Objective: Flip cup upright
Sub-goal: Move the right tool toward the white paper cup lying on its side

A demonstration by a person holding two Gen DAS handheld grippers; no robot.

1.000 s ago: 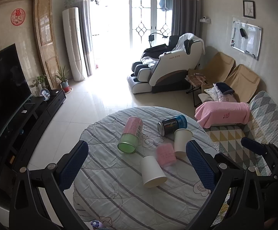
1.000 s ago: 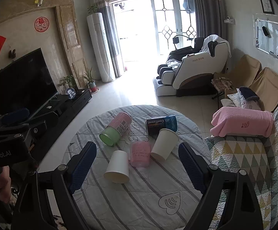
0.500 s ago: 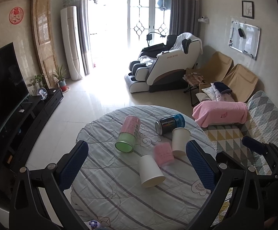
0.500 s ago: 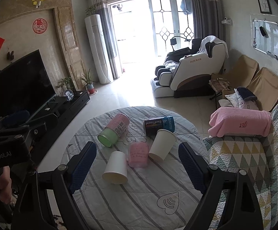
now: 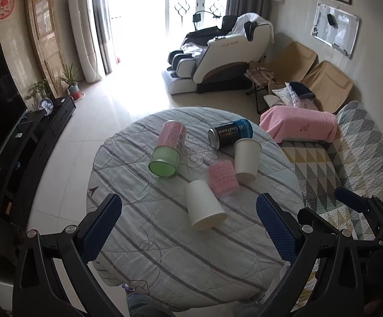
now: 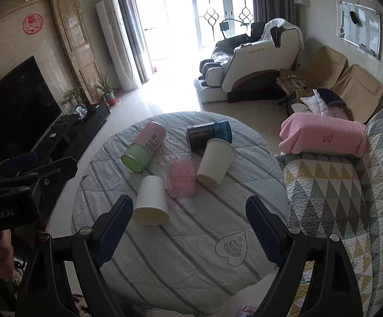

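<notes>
On the round cloth-covered table [image 5: 165,251] [image 6: 191,264] a white paper cup [image 5: 204,208] [image 6: 151,200] stands upside down nearest me. A second white paper cup [image 5: 247,159] [image 6: 216,161] lies tilted behind it. A pink cup [image 5: 222,182] [image 6: 180,178] stands upside down between them. My left gripper [image 5: 188,224] is open and empty, above the table's near side. My right gripper [image 6: 188,227] is open and empty, also over the near side.
A pink-and-green canister [image 5: 168,149] [image 6: 143,146] and a dark blue can [image 5: 229,133] [image 6: 208,134] lie on their sides at the back. A quilted sofa [image 6: 336,198] with a pink towel [image 6: 323,137] stands right. A TV stand [image 5: 19,158] is left.
Both grippers have moved forward and tilted down toward the table, so the cups look larger and closer. Nothing on the table has moved.
</notes>
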